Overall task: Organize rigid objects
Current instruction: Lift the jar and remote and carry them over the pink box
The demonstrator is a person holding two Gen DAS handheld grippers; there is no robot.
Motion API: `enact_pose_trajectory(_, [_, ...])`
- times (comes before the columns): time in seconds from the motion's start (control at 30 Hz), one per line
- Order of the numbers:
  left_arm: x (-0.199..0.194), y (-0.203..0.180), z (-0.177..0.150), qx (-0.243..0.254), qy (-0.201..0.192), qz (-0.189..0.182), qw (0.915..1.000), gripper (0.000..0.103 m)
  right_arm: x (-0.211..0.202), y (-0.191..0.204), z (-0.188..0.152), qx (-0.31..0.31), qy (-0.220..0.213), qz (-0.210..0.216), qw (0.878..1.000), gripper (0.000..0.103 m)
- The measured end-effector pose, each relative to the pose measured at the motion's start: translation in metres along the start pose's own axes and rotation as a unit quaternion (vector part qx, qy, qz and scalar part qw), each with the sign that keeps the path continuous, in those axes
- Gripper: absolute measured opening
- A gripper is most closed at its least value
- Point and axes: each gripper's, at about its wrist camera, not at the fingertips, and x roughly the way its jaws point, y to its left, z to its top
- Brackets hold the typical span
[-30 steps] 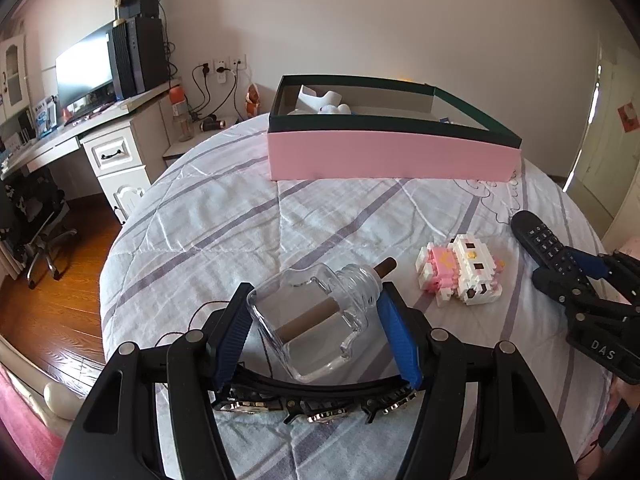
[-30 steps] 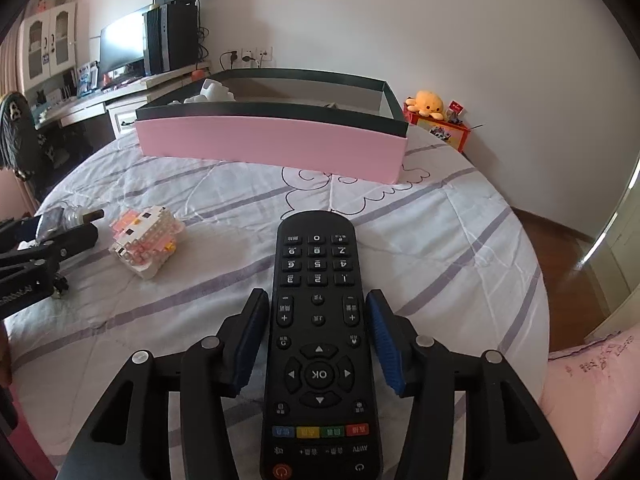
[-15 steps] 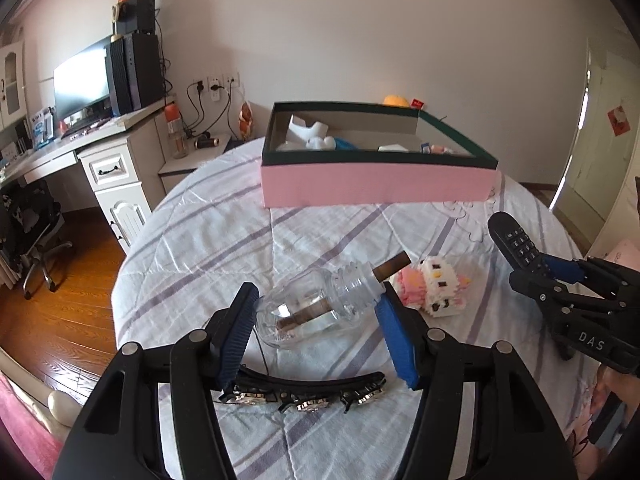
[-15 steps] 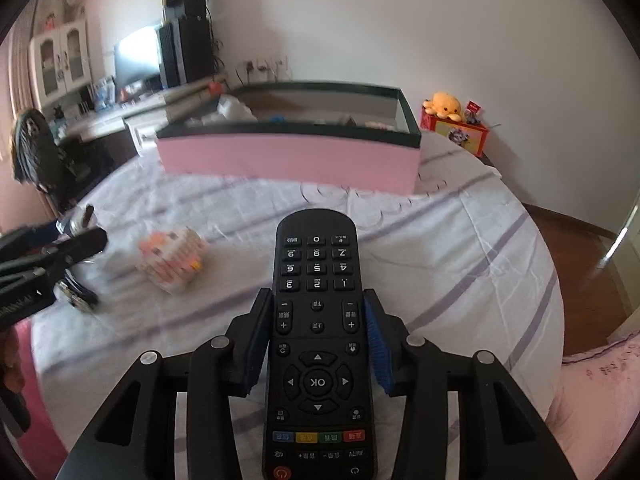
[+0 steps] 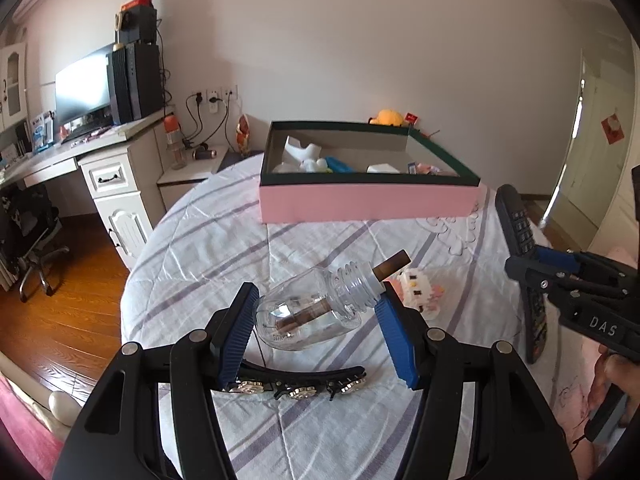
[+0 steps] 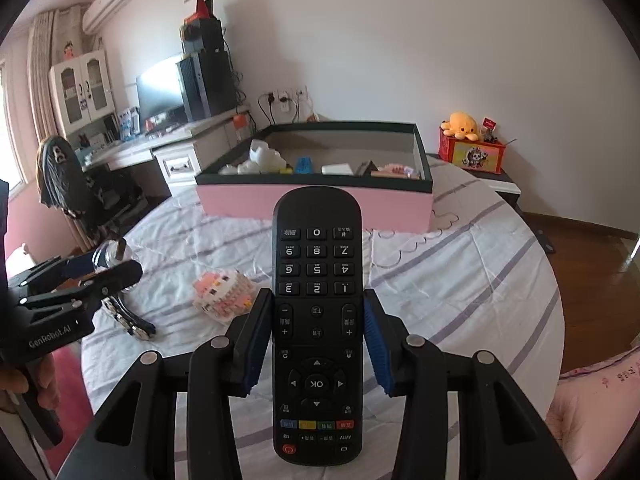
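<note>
Striped white bedding [image 5: 224, 240] fills the scene, a round-looking bed with wood floor dropping away off its left edge and a desk beyond. Left tongs [image 5: 316, 316] are pinching a clear glass bottle [image 5: 308, 314] crosswise, base against one blue pad, threaded neck against the other, a brown stopper [image 5: 394, 265] poking out past the right finger. Beneath the bottle, a black studded hair clip [image 5: 296, 380] lies on the sheet. Just right of those tongs sits a pink-and-white brick figure [image 5: 416, 292].

Over to the right tongs [image 6: 318, 336]: pads pressed on both long sides of a black remote control [image 6: 317, 320], its number end pointing ahead, clear of the bedding. The jaws have just been closing on it.

Straight ahead of both tools sits the pink box [image 6: 320, 200] with a dark green rim, open-topped, small items scattered along its near inside wall and bare floor behind them. Between tongs and box, open sheet. A yellow plush [image 6: 460, 124] sits far right.
</note>
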Motion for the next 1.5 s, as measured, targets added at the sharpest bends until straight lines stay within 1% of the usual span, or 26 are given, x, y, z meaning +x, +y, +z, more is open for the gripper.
enact_pose_trajectory(0.3, [-0.031, -0.005, 0.011, 0.012, -0.033, 0.009, 0.9993, 0.061, -0.022, 0.009, 0.009, -0.009, -0.027, 0.011, 1.0, 0.045])
enact_pose_trajectory(0.6, [-0.074, -0.006, 0.029, 0.011, -0.086, 0.042, 0.9954, 0.061, -0.056, 0.022, 0.025, -0.025, -0.067, 0.017, 0.997, 0.045])
enact_pose_trajectory(0.83, [-0.113, -0.004, 0.045, 0.01, -0.133, 0.072, 0.9884, 0.061, -0.086, 0.033, 0.043, -0.039, -0.107, 0.022, 0.993, 0.045])
enact_pose_trajectory(0.97, [-0.133, -0.003, 0.052, 0.008, -0.159, 0.091, 0.983, 0.061, -0.102, 0.039, 0.052, -0.047, -0.125, 0.027, 0.991, 0.045])
enact_pose_trajectory(1.2, [-0.151, -0.008, 0.064, 0.011, -0.184, 0.107, 0.977, 0.061, -0.116, 0.047, 0.065, -0.059, -0.146, 0.037, 0.987, 0.045])
enact_pose_trajectory(1.5, [-0.149, -0.025, 0.087, 0.031, -0.198, 0.12, 0.9724, 0.061, -0.116, 0.039, 0.08, -0.06, -0.158, 0.045, 0.985, 0.045])
